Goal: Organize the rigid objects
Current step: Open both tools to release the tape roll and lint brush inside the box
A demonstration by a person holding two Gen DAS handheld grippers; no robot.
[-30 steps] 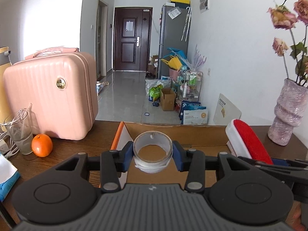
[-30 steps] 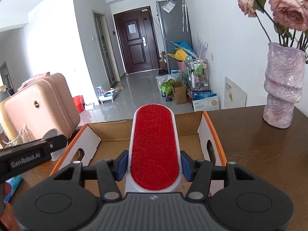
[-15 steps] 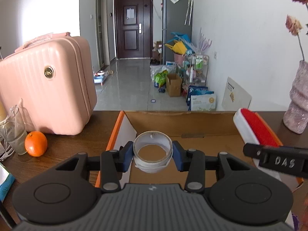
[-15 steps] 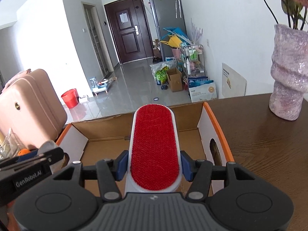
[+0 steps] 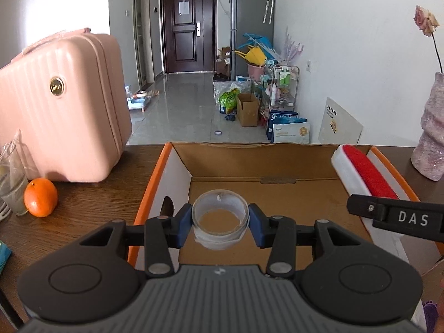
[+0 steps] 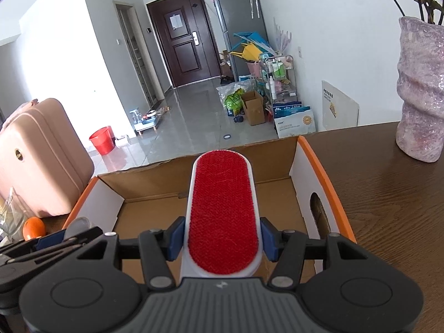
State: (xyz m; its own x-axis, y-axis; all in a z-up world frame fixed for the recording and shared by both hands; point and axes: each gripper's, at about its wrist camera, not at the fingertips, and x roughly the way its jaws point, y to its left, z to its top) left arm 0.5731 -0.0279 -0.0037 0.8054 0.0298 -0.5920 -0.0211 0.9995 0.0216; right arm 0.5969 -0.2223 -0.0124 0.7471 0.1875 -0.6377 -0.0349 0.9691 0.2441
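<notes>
A clear tape roll (image 5: 219, 238) sits between the blue pads of my left gripper (image 5: 220, 222), low over the floor of an open cardboard box (image 5: 177, 172) with orange rims. The jaws are opening, though the pads still look to be touching the roll's sides. My right gripper (image 6: 222, 236) is shut on a white lint brush with a red face (image 6: 222, 208), held lengthwise over the right half of the same box (image 6: 305, 177). The left wrist view shows the brush (image 5: 369, 172) and the right gripper's black body (image 5: 396, 216) at the box's right wall.
A pink suitcase (image 5: 61, 116) stands on the dark wooden table (image 6: 388, 208) left of the box, with an orange (image 5: 40, 197) and a glass (image 5: 11, 188) in front of it. A pale purple vase (image 6: 421, 94) with dried flowers stands to the right.
Both grippers have come forward and down, so they now hang over the inside of the box. The tape roll and the lint brush stay between their pads.
</notes>
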